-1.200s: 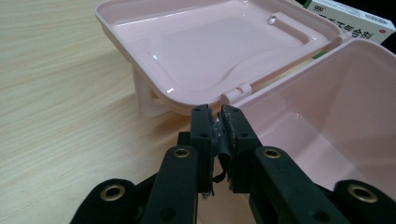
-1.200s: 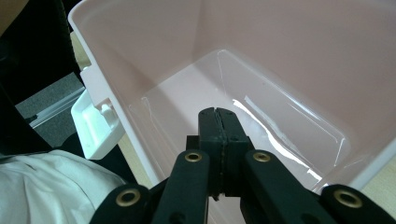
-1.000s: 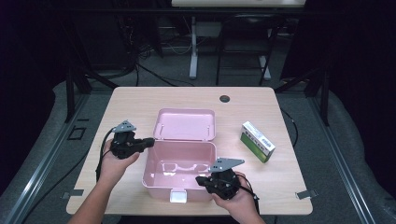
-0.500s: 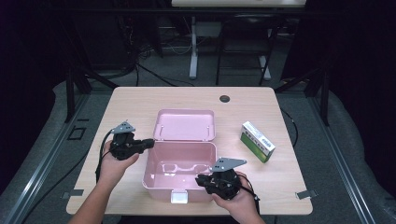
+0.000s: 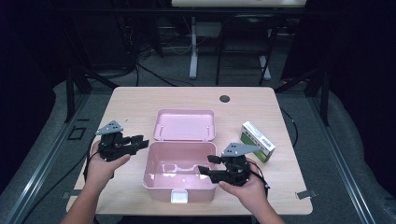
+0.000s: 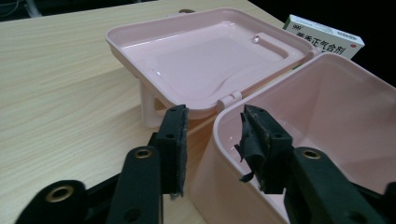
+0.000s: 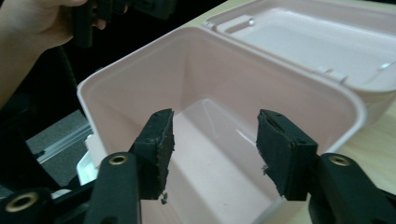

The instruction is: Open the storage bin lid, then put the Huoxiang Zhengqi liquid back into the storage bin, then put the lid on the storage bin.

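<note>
So the pink box (image 5: 180, 170) sits near the front edge of the table (image 5: 140, 105), roughly in the middle, with its lid (image 5: 185, 124) flipped all the way back and lying flat behind it, still hinged on. Inside looks empty, just shiny pink plastic, and there's a little white latch (image 5: 179, 196) on the front wall. The left gripper (image 5: 140, 141) is parked right at the box's left rim near the back corner; in the left gripper view the jaws stand apart with nothing between the pads, one on the outside of the wall and the other just over the rim, so it's loose, not pinching anything. I can't quite tell if a pad touches the plastic. The right gripper (image 5: 205, 169) is at the box's right front side, pointing in over the opening; in the right gripper view its jaws are spread wide too, hanging above the hollow with nothing held. Off to the right of the box, close behind the right hand (image 5: 250, 186), lies a green and white carton (image 5: 257, 141) with printed text on it. A small dark round grommet (image 5: 224, 98) sits near the far edge of the table.
</note>
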The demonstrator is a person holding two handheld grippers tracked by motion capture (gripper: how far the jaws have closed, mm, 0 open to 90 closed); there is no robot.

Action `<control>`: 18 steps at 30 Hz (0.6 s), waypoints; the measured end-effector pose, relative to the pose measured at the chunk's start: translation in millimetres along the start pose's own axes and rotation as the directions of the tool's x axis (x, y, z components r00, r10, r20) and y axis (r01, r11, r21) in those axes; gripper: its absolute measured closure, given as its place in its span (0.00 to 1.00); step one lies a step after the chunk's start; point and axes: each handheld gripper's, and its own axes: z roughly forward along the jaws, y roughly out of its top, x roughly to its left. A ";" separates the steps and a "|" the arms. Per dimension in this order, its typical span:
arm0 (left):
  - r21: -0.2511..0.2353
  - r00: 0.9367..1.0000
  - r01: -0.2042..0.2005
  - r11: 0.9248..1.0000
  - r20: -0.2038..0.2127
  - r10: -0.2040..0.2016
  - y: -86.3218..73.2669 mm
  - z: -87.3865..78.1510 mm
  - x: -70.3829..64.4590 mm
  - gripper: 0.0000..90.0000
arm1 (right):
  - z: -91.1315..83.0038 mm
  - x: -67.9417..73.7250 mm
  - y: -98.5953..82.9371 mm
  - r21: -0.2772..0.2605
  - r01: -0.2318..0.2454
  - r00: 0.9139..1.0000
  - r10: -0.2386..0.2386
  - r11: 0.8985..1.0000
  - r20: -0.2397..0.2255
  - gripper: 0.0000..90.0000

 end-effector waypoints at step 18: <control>0.074 0.998 -0.061 0.995 -0.021 0.062 1.2 -13.6 9.0 0.50 | -18.0 -35.3 38.2 0.177 0.053 0.988 -0.077 0.983 0.130 0.46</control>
